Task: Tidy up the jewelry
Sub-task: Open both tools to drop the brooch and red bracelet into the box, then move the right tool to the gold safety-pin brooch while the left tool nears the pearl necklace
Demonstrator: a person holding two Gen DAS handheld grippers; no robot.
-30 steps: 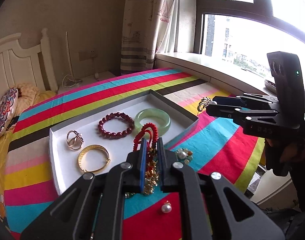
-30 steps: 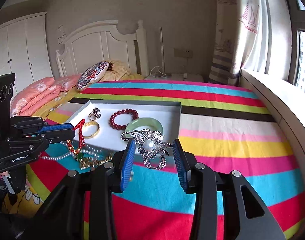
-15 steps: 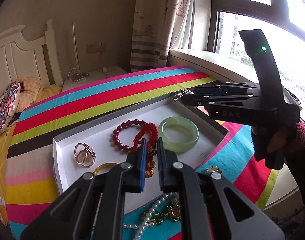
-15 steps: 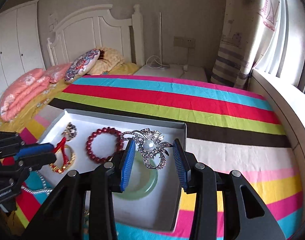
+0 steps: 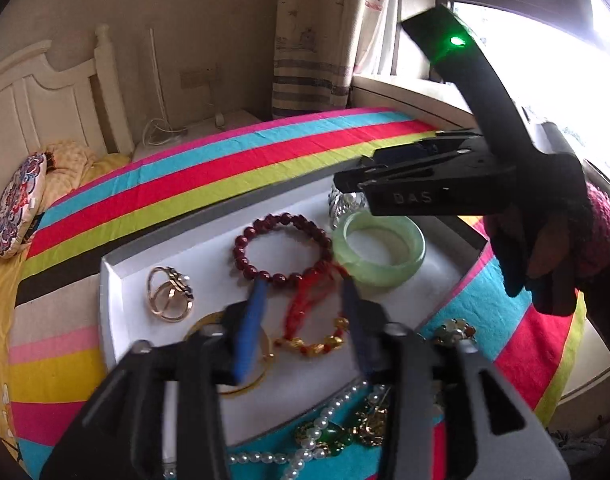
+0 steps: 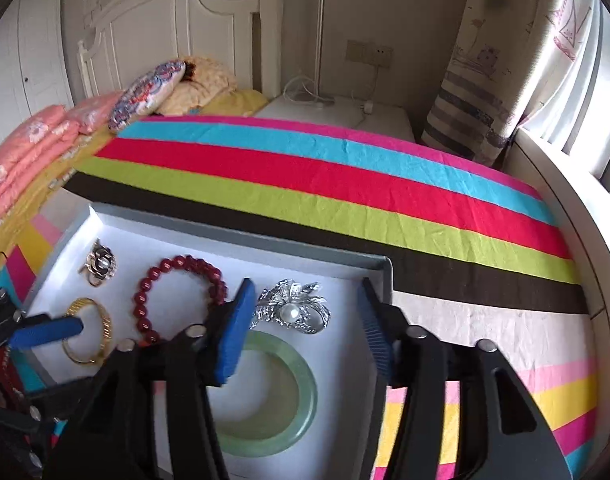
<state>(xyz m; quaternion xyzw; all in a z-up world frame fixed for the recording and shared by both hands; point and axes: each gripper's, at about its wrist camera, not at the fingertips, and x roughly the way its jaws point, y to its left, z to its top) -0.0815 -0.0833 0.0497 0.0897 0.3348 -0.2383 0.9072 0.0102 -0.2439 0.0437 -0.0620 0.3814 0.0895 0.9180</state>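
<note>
Both grippers' jaws apart over the white tray (image 6: 345, 258).
Withdrawing carelessly could snag the red cord bracelet (image 5: 313, 304) or pearl brooch (image 6: 291, 312).

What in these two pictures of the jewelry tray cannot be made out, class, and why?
- Silver brooch, left wrist view: mostly hidden behind the right gripper.
- Gold bangle, left wrist view: half covered by the left gripper's blue finger.
- Pearl necklace, left wrist view: cut off by the bottom edge.

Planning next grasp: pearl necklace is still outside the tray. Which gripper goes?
Left, probably. The left gripper is open, and the pearl necklace lies just below it. The right gripper sits at the tray's far side.
</note>
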